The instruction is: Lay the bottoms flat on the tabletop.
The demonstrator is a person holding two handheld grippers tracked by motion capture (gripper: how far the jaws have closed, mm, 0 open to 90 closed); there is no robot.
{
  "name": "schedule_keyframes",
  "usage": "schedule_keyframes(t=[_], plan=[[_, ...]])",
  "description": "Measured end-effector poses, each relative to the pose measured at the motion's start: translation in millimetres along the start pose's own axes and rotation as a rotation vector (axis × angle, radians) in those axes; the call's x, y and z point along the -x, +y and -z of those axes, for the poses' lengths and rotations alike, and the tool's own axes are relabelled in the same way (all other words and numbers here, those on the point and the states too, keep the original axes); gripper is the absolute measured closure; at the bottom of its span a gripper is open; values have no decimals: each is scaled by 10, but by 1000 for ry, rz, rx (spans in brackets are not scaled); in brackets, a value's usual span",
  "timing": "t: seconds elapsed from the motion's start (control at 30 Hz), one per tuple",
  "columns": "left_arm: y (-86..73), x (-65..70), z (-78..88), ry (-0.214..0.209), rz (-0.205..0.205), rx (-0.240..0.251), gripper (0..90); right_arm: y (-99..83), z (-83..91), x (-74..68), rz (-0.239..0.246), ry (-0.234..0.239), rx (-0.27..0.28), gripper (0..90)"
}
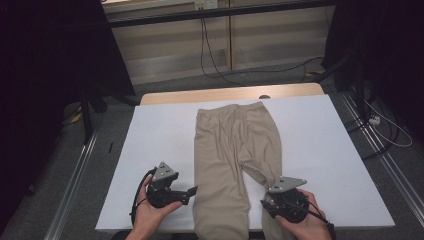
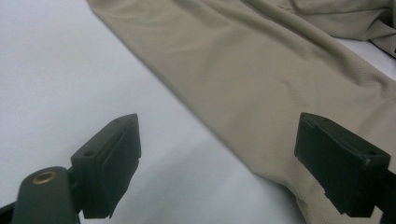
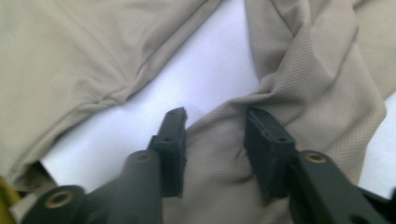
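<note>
I hold a gripper in each hand over the near edge of the white table (image 1: 150,135), and the beige trousers (image 1: 235,150) lie flat along its middle, waistband far from me and both legs running toward me and over the near edge.

From the high view my left gripper (image 1: 192,192) sits just beside the outer edge of the left leg, and my right gripper (image 1: 263,200) is down on the other leg where the cloth bunches. That view gives me the whole layout, but the jaws themselves are too small there to judge.

The left gripper view settles one of them — my left gripper (image 2: 217,158) stands spread wide, one jaw over bare table, the other over the trouser leg (image 2: 261,79), with nothing pinched between them.

The right gripper view shows what the high view hides: my right gripper (image 3: 215,149) has its jaws partly apart with a raised fold of the leg fabric (image 3: 219,140) between them. The cloth wrinkles up against the jaw on that view's right — whether the pads truly press on it I cannot tell. A strip of white table (image 3: 205,79) shows between the two legs beyond.
</note>
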State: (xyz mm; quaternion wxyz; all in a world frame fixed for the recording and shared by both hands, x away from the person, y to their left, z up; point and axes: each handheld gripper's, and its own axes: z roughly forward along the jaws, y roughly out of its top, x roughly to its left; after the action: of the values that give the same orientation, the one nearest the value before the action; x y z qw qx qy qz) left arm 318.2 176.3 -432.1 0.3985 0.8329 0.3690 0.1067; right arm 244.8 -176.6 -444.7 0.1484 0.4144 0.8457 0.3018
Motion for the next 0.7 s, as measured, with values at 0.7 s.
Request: schedule_keyframes(t=[0.7], plan=[[5,-6,-7,-2,2,3,150,-14,359,109,-56,162,168,680]])
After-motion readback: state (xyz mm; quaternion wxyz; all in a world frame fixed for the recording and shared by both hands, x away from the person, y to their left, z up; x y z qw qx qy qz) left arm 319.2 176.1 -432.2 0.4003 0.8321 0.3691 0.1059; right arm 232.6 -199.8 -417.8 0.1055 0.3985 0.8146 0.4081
